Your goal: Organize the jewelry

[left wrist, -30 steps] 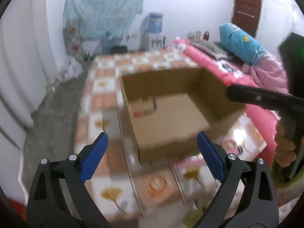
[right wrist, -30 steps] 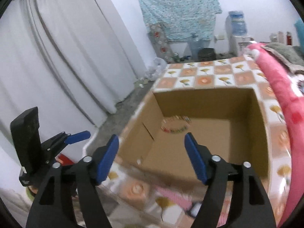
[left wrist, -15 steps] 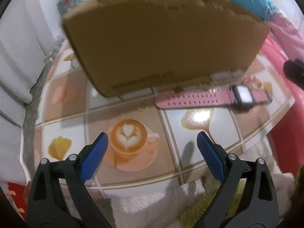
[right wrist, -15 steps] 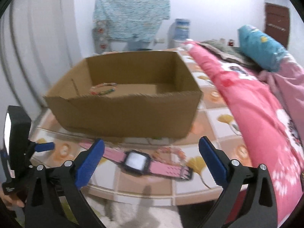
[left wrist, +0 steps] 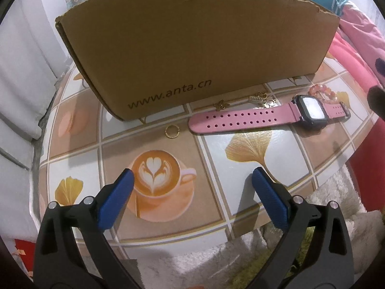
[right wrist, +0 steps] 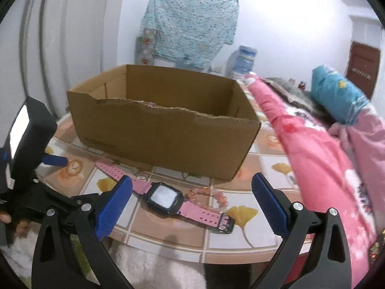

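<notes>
left wrist view now sits closer and steadier than half a second ago: the left gripper hangs spread wide and empty over the tablecloth. the pink watch lies flat before the cardboard box, with a gold ring, small gold charms and a pink bead bracelet beside it. the right gripper has dropped nearer the watch, fingers apart, empty.
</notes>
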{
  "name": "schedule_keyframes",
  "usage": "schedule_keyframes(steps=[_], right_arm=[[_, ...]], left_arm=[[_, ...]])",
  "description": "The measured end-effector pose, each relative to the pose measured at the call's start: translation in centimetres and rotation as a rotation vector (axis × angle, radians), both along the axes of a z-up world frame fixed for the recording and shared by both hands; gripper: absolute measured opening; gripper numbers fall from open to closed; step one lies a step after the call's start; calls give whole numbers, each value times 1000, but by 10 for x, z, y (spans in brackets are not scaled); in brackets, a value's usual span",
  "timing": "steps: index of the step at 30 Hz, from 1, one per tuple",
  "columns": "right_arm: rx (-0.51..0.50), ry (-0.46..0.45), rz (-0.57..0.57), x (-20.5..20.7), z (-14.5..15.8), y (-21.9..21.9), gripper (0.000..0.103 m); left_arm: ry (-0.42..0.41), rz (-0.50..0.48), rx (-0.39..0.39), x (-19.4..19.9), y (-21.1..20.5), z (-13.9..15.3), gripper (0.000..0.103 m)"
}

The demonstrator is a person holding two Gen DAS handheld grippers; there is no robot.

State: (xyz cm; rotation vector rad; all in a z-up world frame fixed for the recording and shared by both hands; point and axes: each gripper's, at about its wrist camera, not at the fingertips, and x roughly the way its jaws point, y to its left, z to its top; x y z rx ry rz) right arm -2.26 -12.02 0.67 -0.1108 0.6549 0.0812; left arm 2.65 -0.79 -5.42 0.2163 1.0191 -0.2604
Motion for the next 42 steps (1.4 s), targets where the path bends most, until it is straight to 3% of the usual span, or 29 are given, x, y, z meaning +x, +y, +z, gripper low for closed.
schedule_keyframes(steps=[6,13,19,24,29,42], right_arm=[[42,93,80,22,-11,-1,95],[-64,179,159,35,-35,18,71],[-104,228,202,44,-46,26,64],[-85,287,227,51,-53,27,61],[-36,333,234,51,-56,25,57],[112,420,228,37,-60,14,54]], left_arm=[[-23,1,21,-3,-10,-3,96],[-50,-37,3,-7,-14,-4,96],[-58,-52,-9,-8,-10,-3,96],[-69,-54,-51,-7,1,5,96],[-143,-57,-128,-10,14,25,96],[-177,-102,-96,-5,-20,27,96]])
